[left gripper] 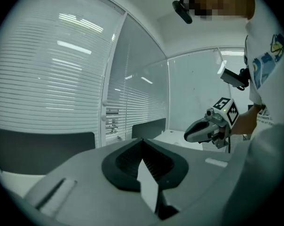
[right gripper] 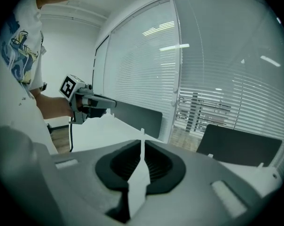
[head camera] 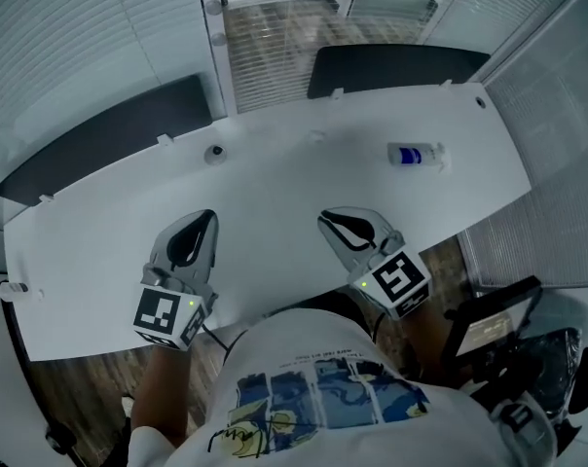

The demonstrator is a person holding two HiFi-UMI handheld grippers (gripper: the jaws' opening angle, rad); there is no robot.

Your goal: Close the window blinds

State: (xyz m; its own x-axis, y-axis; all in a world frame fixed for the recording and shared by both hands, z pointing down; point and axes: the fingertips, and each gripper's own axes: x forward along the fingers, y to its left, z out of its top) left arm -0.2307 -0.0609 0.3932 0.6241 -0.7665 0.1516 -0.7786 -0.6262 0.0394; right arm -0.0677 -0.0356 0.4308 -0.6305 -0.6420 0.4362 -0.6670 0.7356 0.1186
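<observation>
Item one: a long white desk (head camera: 275,193), which lies between us and the glazing.

Item two: two black upright panels (head camera: 109,134) stand along the desk's far edge and cover the lower part of the glass.

Item three: a small white bottle with a blue label (head camera: 417,156) lies on its side towards the desk's right end. A small dark round fitting (head camera: 214,153) is set in the top nearer the middle.

Item four: the left gripper (head camera: 208,218) and the right gripper (head camera: 329,220) are both over the desk's near half. The jaws of each are pressed together with nothing between them.

Item five: white slatted window blinds (head camera: 275,52) hang beyond the desk. In the narrow section between the panels the slats are tilted open and we see through them. The broad sections either side (right gripper: 142,65) look flat and milky.
</observation>
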